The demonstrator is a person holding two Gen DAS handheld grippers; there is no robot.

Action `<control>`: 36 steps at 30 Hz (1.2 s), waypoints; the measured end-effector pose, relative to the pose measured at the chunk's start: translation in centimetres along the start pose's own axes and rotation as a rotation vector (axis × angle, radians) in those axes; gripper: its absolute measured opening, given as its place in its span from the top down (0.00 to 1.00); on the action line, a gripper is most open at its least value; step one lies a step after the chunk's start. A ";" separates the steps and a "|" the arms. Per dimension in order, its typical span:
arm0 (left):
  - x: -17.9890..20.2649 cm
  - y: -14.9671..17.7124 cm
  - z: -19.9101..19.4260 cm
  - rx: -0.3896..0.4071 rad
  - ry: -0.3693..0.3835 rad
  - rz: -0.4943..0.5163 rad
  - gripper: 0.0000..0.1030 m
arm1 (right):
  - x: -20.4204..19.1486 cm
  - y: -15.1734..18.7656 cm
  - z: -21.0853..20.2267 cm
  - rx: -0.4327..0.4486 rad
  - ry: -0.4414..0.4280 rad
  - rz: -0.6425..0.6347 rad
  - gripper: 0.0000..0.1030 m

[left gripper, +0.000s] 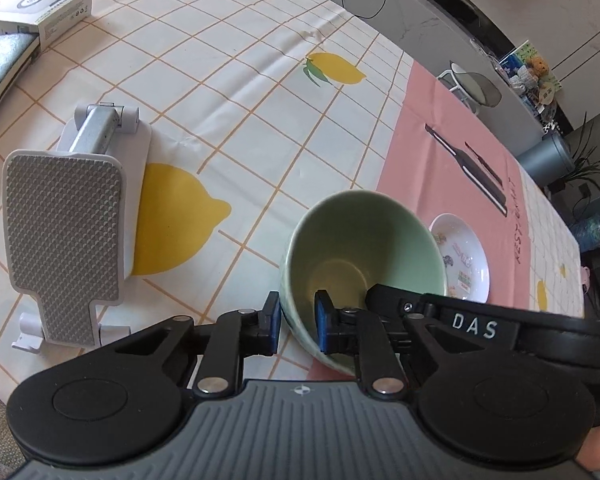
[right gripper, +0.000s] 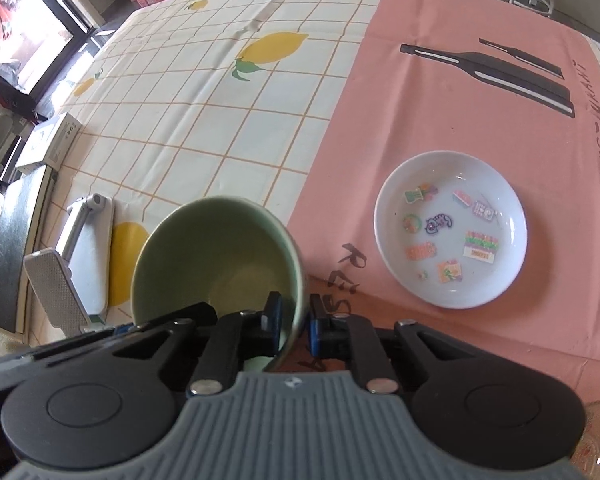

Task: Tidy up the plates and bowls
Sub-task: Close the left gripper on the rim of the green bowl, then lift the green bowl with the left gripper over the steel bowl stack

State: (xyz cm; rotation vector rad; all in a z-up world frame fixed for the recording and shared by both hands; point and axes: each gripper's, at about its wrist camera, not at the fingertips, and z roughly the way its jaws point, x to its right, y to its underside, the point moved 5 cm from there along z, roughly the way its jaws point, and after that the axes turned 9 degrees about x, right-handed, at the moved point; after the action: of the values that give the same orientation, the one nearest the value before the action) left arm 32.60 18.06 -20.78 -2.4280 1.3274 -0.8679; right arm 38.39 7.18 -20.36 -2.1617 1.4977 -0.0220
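1. Bowl (left gripper: 360,256): a pale green bowl, tipped so its mouth faces both cameras, sits low in the middle of each view. In the right wrist view the bowl (right gripper: 216,256) is at about 7 o'clock from the plate.
2. Left gripper (left gripper: 298,320) is clamped on the bowl's rim: one blue pad (left gripper: 273,318) presses the outside wall and the other sits inside the bowl.
3. Right gripper (right gripper: 294,322) is likewise clenched on the bowl's rim at the opposite side, with one blue pad (right gripper: 274,316) inside and the other outside the wall. Its black arm shows in the left wrist view at 3 o'clock of the bowl, marked "DAS".
4. Plate (right gripper: 450,230): a white plate with small coloured stickers inside lies flat on the pink cloth (right gripper: 440,92), apart from the bowl. In the left wrist view the plate (left gripper: 466,258) sits just at 3 o'clock of the bowl, partly hidden behind it.
5. Counter (left gripper: 228,80) carries a checked cloth printed with lemons; the pink cloth, printed with a knife shape and lettering, overlaps it on the right.
6. A white folding stand (left gripper: 64,232) with a grey dotted pad lies at 9 o'clock of the bowl in the left wrist view.
7. A white box (left gripper: 40,12) rests on the counter at 11 o'clock, well apart from the bowl.
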 end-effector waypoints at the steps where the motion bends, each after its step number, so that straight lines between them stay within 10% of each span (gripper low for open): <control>1: 0.1 0.1 0.0 0.003 -0.010 0.007 0.82 | -0.1 -0.1 -0.1 0.007 -0.005 0.010 0.90; 24: 1.9 -2.6 -6.3 0.316 0.215 -0.023 0.85 | -0.8 -0.6 -7.1 0.252 -0.031 0.073 0.89; 36: 5.7 -1.2 -9.3 0.328 0.396 0.080 0.85 | 1.6 2.1 -14.2 0.386 -0.022 0.188 0.89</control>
State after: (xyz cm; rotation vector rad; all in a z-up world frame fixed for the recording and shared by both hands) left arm 30.13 14.70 -10.60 -2.0058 1.2679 -1.4711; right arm 33.01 -0.33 -9.27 -1.7082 1.5336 -0.2052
